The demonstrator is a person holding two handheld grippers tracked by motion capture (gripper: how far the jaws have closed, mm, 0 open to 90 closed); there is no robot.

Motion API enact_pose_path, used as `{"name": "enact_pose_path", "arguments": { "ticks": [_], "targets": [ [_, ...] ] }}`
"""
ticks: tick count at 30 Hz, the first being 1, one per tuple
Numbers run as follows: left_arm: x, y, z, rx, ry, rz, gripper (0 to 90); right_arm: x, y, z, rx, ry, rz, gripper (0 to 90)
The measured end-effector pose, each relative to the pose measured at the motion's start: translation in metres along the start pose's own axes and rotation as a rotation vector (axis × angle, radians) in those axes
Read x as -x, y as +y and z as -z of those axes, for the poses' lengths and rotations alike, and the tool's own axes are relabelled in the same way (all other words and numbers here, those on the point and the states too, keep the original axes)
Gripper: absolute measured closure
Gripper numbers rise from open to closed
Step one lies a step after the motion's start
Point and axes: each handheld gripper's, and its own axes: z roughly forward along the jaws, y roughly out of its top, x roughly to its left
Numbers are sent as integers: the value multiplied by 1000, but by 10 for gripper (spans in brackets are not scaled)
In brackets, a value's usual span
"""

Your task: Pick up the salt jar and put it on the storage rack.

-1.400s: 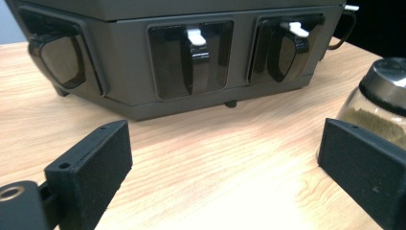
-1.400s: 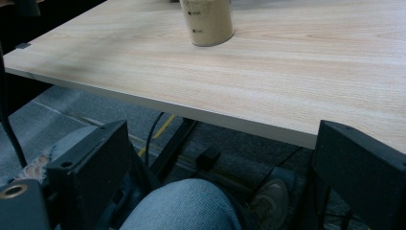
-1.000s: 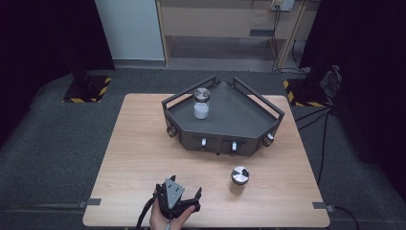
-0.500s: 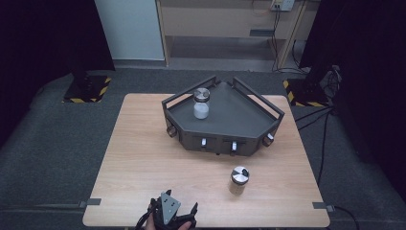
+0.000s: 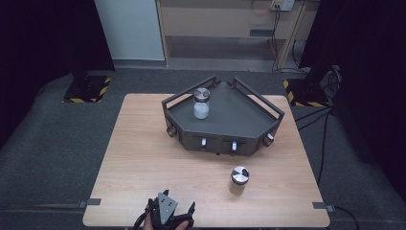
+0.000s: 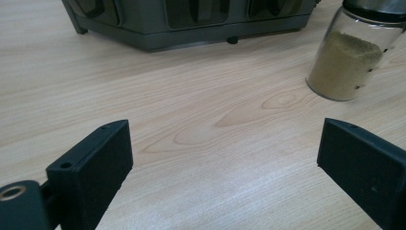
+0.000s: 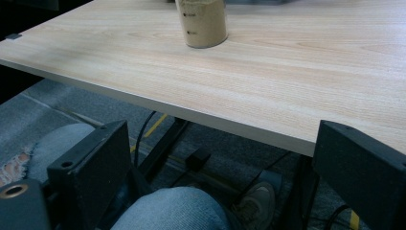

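— Left claw (image 5: 168, 214) sits at the near edge of the table (image 5: 143, 163), jaws spread wide, holding nothing, touching nothing

— And the jar?

— Brown-powder jar (image 5: 238, 180) stands upright on the wood, ahead and to the right, well apart from the jaws

— Anything between?

— Bare wood. Behind it stands the dark tray (image 5: 249, 112), with a white-powder jar (image 5: 201, 103) in it

— Right claw (image 7: 220, 167)?

— Released too, below the table edge, over a denim knee (image 7: 177, 211). The jar's top is cut off there
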Motion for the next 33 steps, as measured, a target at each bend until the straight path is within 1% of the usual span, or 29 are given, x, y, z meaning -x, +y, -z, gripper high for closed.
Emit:
{"name": "enact_pose_path", "arguments": {
  "ticks": [1, 3, 5, 8, 14, 19, 24, 29, 33],
  "targets": [
    [-1, 0, -1, -11, 1, -3, 40, -1, 1, -1, -2, -1, 7, 65],
    [-3, 0, -5, -33, -5, 7, 40, -1, 1, -1, 1, 0, 10, 65],
    [-4, 1, -7, -53, -11, 0, 40, -2, 1, -1, 3, -2, 20, 65],
    [-4, 2, -8, -54, -17, 2, 40, -3, 1, -1, 3, -6, 23, 65],
    [-4, 2, -6, -42, -15, 12, 40, -3, 1, 0, 2, -17, 26, 65],
    [-6, 2, -6, -47, -11, 18, 40, -4, 1, 0, 3, -25, 21, 65],
    [-6, 1, -5, -38, -12, 20, 40, -5, 1, 0, 8, -31, 16, 64],
    [-5, 1, -5, -36, -18, 15, 41, -4, 2, -1, 5, -33, 13, 65],
    [-6, 1, -3, -31, -17, 20, 40, -4, 2, -1, 7, -28, 15, 64]
  ]
}}
